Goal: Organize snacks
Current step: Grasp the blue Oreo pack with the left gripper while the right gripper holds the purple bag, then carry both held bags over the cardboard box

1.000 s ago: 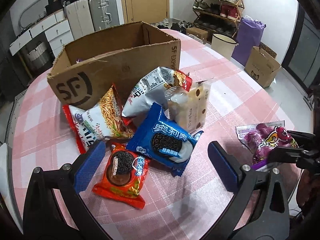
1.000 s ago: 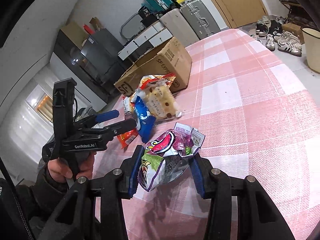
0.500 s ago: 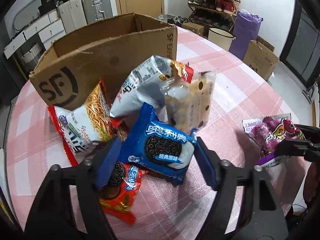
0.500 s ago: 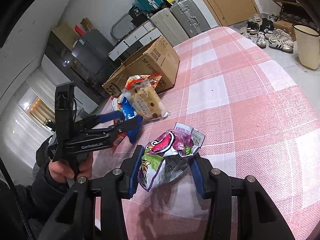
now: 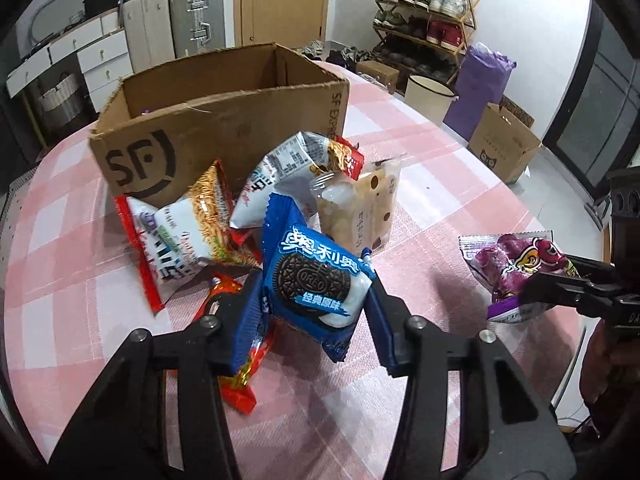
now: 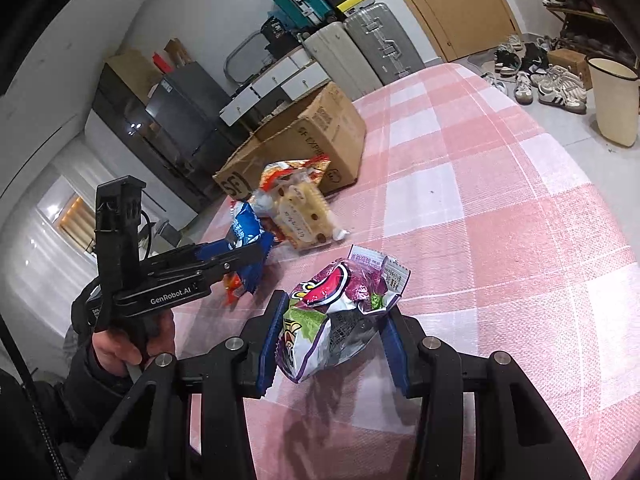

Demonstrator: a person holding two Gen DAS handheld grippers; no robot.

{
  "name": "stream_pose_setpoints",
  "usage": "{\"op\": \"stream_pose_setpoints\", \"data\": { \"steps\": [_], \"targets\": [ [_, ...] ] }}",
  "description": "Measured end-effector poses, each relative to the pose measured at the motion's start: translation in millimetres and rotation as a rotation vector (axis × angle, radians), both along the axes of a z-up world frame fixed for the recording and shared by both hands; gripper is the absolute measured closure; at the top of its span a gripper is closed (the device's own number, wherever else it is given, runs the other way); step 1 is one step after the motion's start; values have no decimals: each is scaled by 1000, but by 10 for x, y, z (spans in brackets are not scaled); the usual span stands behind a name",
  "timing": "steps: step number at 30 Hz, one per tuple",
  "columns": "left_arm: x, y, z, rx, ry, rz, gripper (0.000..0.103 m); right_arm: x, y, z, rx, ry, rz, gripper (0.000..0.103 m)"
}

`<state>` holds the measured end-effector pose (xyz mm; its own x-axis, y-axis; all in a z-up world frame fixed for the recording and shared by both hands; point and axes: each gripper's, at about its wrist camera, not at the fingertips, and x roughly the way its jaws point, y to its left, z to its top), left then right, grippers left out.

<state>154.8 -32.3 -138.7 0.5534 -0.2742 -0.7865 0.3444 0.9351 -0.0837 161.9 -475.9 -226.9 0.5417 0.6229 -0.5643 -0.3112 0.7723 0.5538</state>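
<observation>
My left gripper is closing its jaws on the blue Oreo pack; both blue pads touch its sides and the pack stands tilted up between them. Under it lies a red Oreo pack. Behind are two noodle snack bags, a clear biscuit pack and the open cardboard box. My right gripper is shut on a crumpled purple snack bag, held just above the table to the right of the pile. The right wrist view also shows the left gripper at the blue pack.
The round table has a pink checked cloth. On the floor beyond its far edge stand suitcases, a shoe rack, a cream bucket, a purple bag and a cardboard box.
The left gripper's jaws went from wide open to closed around the blue Oreo pack, which now tilts up off the red pack. The right gripper kept its hold on the purple bag.
</observation>
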Motion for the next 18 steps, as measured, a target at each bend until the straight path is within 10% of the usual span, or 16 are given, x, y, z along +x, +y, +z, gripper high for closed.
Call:
{"op": "stream_pose_setpoints", "data": {
  "steps": [18],
  "targets": [
    [-573, 451, 538, -64, -27, 100, 57, -115, 164, 499, 15, -122, 28, 58]
  ]
}}
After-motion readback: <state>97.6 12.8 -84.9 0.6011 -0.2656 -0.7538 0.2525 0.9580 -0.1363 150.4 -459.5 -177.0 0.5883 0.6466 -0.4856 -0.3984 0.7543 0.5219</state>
